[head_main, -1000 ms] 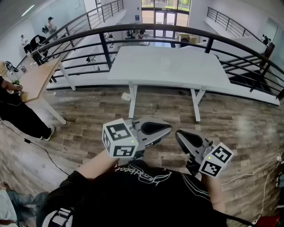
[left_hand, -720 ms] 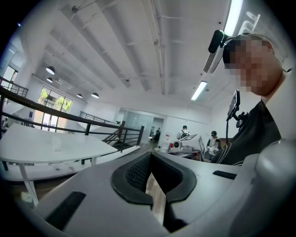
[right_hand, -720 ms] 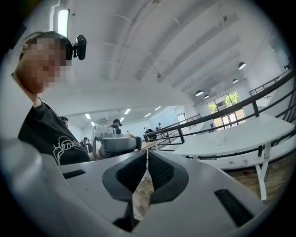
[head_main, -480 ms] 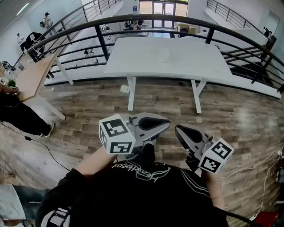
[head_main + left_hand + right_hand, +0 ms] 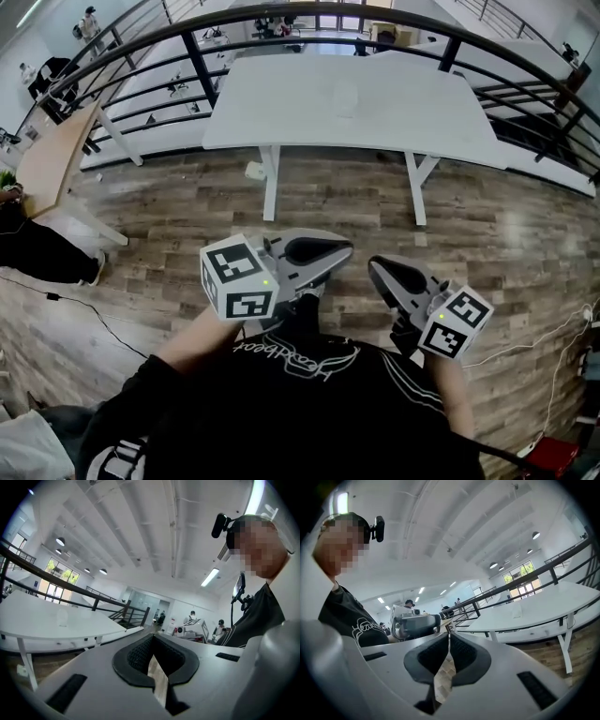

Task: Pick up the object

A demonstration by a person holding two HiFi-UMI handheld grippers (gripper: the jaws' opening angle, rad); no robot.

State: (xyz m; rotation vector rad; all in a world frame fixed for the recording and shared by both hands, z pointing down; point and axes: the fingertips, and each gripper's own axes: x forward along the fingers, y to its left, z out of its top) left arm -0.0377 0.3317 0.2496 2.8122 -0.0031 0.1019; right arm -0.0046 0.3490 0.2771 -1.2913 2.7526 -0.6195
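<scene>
White and bare but for one thing, the desk (image 5: 412, 117) stands well ahead of us in the head view, across a stretch of wooden floor (image 5: 169, 225). The object (image 5: 345, 97), a pale see-through shape that we take for a cup, stands near the middle of the desk, a little nearer its far edge than its near one. The left gripper (image 5: 343, 253) and the right gripper (image 5: 377, 270) hang side by side close to our chest, well apart from the desk. We judge the step in hand to be the approach, with nothing grasped yet.

In the left gripper view, the left gripper (image 5: 151, 637) has its jaws drawn together at the tips and holds nothing. Only floor shows through the slit behind them. The desk (image 5: 42, 620) lies off to the left, with the object (image 5: 62, 617) upright on it.

In the right gripper view, the right gripper (image 5: 449, 635) is likewise closed and empty. The desk (image 5: 543, 604) and the object (image 5: 516, 612) sit to the right.

To do this well, we would choose one gripper and spread its jaws before it crosses the desk's near edge. We would bring it in level at the object's mid height, so that one jaw passes each side. The grip should close gently, since a thin clear wall may buckle or slip. The other gripper should stay back from the desk.
</scene>
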